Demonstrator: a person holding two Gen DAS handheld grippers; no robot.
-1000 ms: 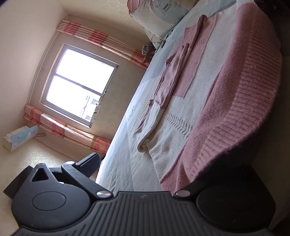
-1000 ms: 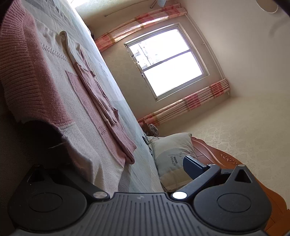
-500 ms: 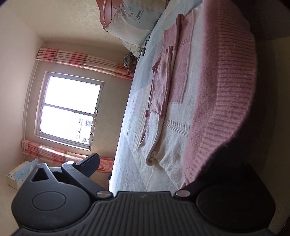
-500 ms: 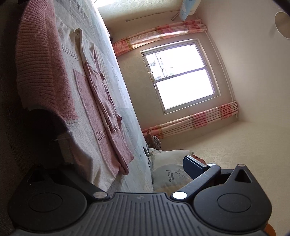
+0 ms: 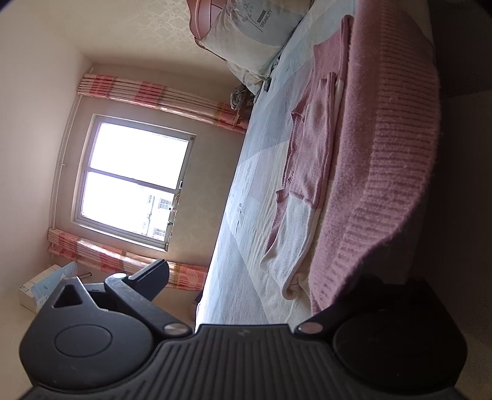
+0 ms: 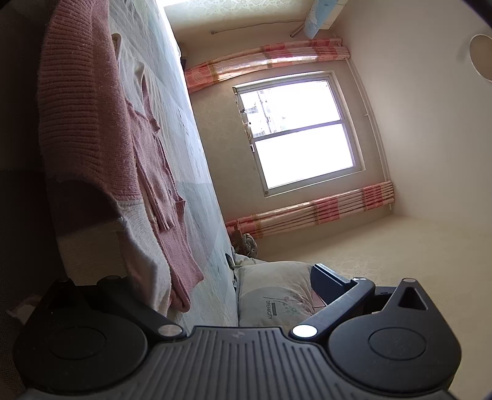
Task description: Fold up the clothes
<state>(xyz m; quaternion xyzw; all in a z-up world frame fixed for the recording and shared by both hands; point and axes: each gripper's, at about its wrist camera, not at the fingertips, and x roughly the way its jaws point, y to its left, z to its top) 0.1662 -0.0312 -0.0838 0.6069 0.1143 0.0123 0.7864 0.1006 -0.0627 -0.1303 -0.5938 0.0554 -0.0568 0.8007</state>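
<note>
1. At the cameras' near edge, the left gripper (image 5: 264, 277) and the right gripper (image 6: 215, 274) each show one finger standing well out to the side. The other finger is hidden behind cloth. We judge both sets of jaws spread wide, not pinched on anything.
2. Just past them, the sweater's ribbed pink hem (image 5: 399, 154) rises off the bed (image 5: 252, 184) and hangs over the hidden finger of each gripper. In the right view the same hem (image 6: 80, 107) arches up in a dark-shadowed curl. It looks carried on the fingers, not clamped, though the contact itself is out of sight.
3. Beyond the hem, the rest of the sweater (image 5: 295, 246) lies flat along the bed, cream with pink panels. Its sleeves (image 5: 310, 138) lie turned in over the body in a narrow strip.
4. So we read the task as partway along:
   - The sides are already brought in.
   - The bottom is lifted as if for the fold toward the collar.
   - What seems left is to lay that hem over the body and smooth the stack.
5. Farther on, a pillow (image 5: 255, 27) sits at the head of the bed, clear of the sweater. We see no other clothes on the bed.
6. Farthest off are the window (image 5: 135, 178) and its striped curtains (image 5: 153, 92).
</note>
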